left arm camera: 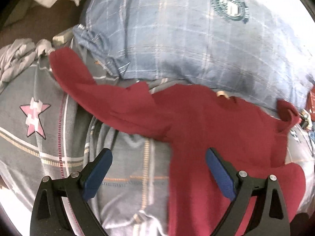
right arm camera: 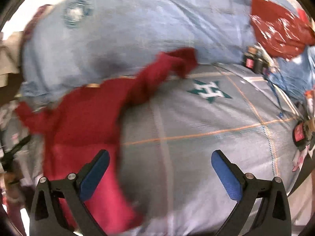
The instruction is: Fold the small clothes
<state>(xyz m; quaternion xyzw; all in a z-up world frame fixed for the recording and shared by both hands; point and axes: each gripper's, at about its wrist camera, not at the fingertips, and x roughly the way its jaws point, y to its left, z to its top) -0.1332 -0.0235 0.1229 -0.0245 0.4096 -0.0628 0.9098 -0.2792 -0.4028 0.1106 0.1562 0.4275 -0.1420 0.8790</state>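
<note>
The small crimson knit long-sleeved shirt (left arm camera: pixel 206 122) lies spread on the grey checked bed cover (left arm camera: pixel 126 177), just beyond both released claws: left claw (left arm camera: pixel 159 158), right claw (right arm camera: pixel 160 158).

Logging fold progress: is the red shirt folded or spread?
Spread: the red shirt lies open on the bedspread, one sleeve stretched out.

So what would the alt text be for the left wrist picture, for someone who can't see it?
A red shirt lies spread on a grey patterned bedspread, one sleeve stretched out to the left. The left gripper hangs open above it, holding nothing, one finger over the shirt. Behind lies a blue checked pillow.
</note>
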